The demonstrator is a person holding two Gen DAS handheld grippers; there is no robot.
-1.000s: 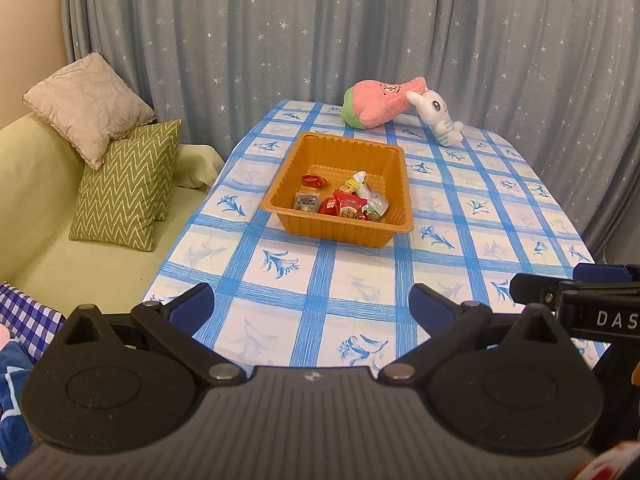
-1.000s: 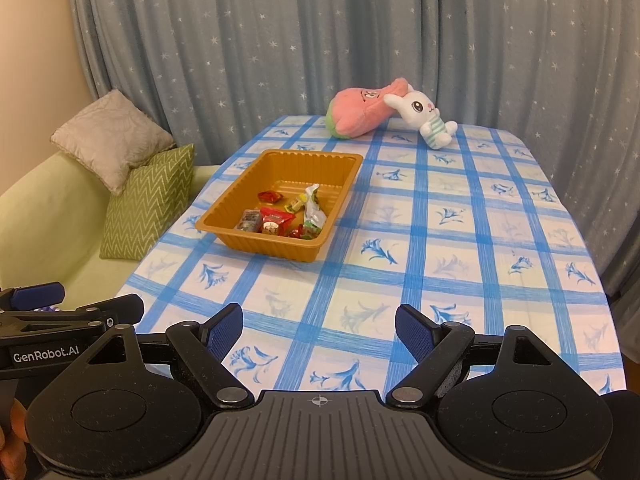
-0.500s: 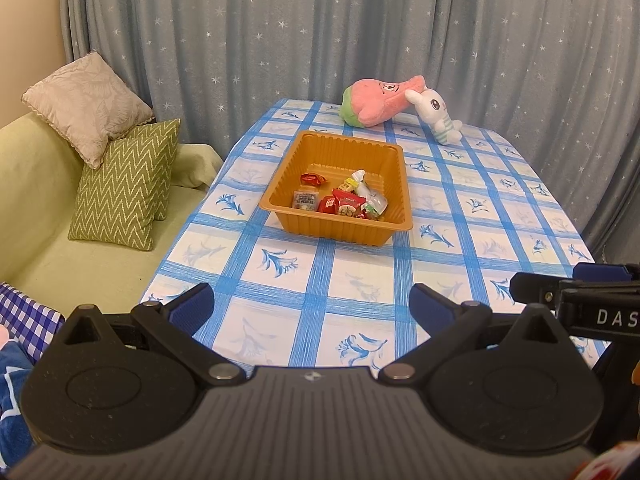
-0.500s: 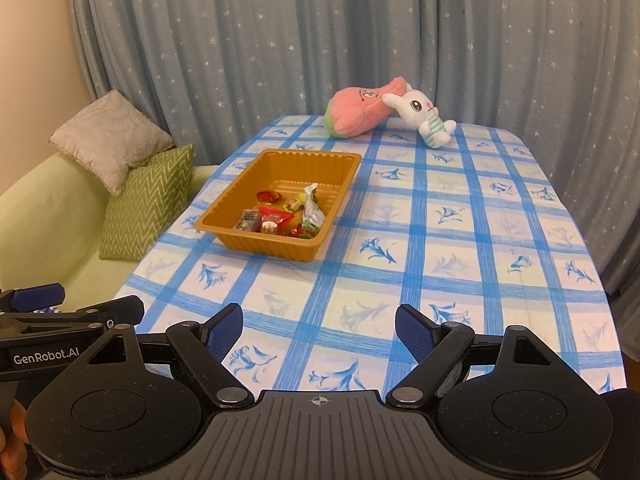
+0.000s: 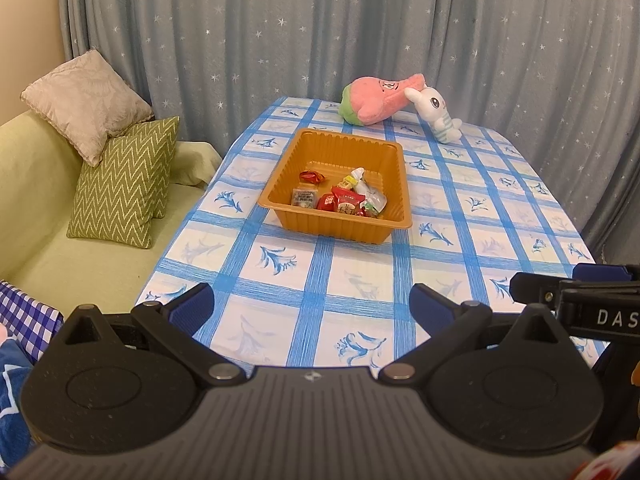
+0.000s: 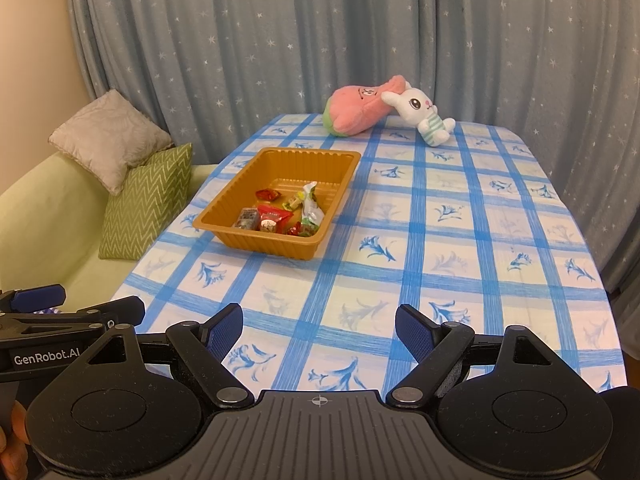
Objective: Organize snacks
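Observation:
An orange plastic tray [image 5: 396, 168] [image 6: 248, 184] rests on the blue-checked tablecloth [image 5: 320, 280] [image 6: 440, 240], left of the table's middle. Several wrapped snacks [image 5: 344, 198] [image 6: 280, 212] lie in its near half, red, yellow and clear wrappers among them. My left gripper [image 5: 312, 306] hangs open over the table's near edge, well short of the tray, with nothing between its blue pads. My right gripper [image 6: 319, 330] is likewise open and empty, near the front edge and to the right of the tray. Each gripper's side shows at the edge of the other's view.
A pink plush [image 5: 376, 98] [image 6: 360, 108] and a white rabbit plush [image 5: 436, 114] [image 6: 420, 114] lie at the table's far end. A green sofa [image 5: 48, 216] with two cushions [image 5: 120, 184] stands left of the table. A star-print curtain [image 6: 360, 32] closes the back.

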